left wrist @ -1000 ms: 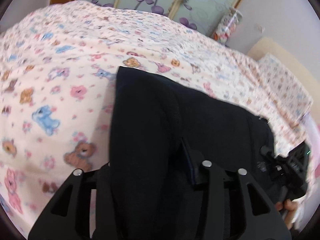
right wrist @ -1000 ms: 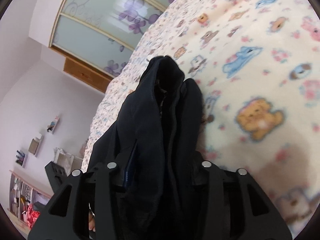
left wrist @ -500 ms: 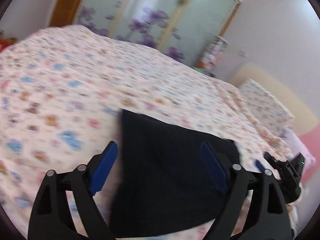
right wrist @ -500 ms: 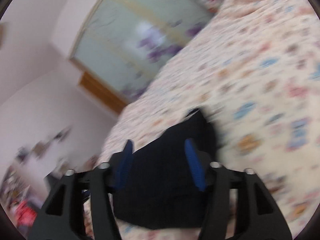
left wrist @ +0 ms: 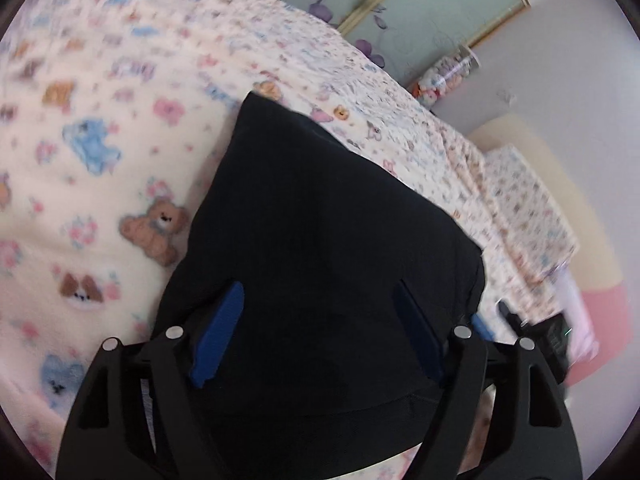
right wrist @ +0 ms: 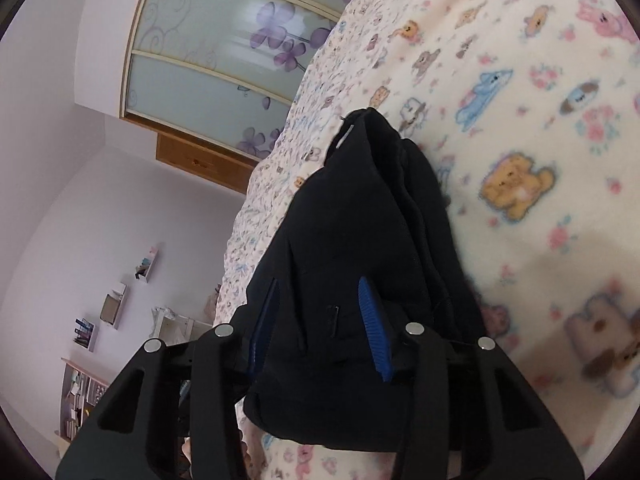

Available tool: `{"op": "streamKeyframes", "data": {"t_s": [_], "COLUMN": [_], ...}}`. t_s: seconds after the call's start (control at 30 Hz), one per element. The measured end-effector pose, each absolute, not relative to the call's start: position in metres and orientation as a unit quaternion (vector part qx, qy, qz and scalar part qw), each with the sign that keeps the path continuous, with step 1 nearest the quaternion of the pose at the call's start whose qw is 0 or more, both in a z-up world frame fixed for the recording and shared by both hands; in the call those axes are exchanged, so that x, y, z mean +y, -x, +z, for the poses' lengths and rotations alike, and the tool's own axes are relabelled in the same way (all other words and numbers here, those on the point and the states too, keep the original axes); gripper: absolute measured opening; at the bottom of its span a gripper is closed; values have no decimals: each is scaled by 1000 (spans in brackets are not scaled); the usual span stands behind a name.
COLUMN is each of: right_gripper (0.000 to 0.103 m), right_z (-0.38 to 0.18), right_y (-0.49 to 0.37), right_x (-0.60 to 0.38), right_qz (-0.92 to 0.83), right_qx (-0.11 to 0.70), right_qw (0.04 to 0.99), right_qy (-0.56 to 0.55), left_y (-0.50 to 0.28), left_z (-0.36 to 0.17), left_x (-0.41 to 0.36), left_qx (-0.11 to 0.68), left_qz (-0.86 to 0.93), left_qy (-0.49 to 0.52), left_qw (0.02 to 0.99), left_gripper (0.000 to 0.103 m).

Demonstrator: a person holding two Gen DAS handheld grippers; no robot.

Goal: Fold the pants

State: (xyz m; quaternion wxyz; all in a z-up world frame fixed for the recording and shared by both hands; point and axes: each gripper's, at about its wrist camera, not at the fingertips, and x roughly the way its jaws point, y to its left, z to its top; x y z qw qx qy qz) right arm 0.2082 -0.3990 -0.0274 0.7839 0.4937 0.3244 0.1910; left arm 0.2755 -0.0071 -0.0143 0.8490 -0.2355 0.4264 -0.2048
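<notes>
- Black, soft knit pants point(left wrist: 328, 248) lie in a compact folded bundle on the cream fleece bed cover printed with bears and bunnies point(left wrist: 92, 200), at the near edge of the bed, directly ahead of both grippers.
- Left gripper point(left wrist: 320, 332): jaws wide and closing; the blue pads point(left wrist: 218, 334) stand apart with the bundle's broad top face between them, and no pad visibly presses on the cloth.
- Right gripper point(right wrist: 320, 328): jaws at a middling gap and closing; the blue ribbed pads point(right wrist: 374, 328) straddle a raised part of the bundle. Contact with the cloth cannot be confirmed from this view.
- Right wrist view shows stacked layers along the bundle's right side, with a small pale tag point(right wrist: 346, 134) at the far tip.
- Handling judgement: fabric appears light, limp and thick in layers; not fragile, not slippery. It will sag and unfold if lifted by one layer only.
- Recommended hold: pinch through all layers at the near corners, one gripper on each side, so the stack moves as one piece.
- Risk: a shallow pinch may take the top layer alone and pull the fold open; the fleece cover beneath may also be caught.
- Background: frosted sliding wardrobe doors with purple flowers point(right wrist: 240, 48) stand beyond the far side of the bed.
</notes>
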Motion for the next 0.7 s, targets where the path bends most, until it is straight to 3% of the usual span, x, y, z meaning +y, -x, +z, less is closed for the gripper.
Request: {"op": "streamKeyframes", "data": {"t_s": [0.1, 0.23, 0.4, 0.47, 0.6, 0.7], "right_gripper": [68, 80, 78, 76, 75, 81], "right_z": [1, 21, 2, -11, -10, 19], "right_y": [-203, -208, -212, -212, -206, -202], "right_x": [-398, -387, -363, -365, -368, -372], "right_qz": [215, 278, 251, 253, 255, 264], "right_qx": [286, 308, 438, 437, 437, 386], "right_qw": [800, 783, 765, 755, 748, 782], "right_qy": [-481, -463, -399, -419, -429, -413], "left_y": [-258, -236, -235, -240, -231, -221], "left_z": [2, 17, 1, -17, -14, 2], "left_x": [-7, -15, -23, -27, -38, -30], "left_qx": [385, 346, 390, 419, 403, 359], "left_qz": [-231, -261, -239, -231, -221, -248], "left_qy": [245, 230, 190, 170, 123, 150], "left_qw": [859, 871, 868, 861, 879, 887], "left_gripper": [87, 96, 101, 101, 101, 101]}}
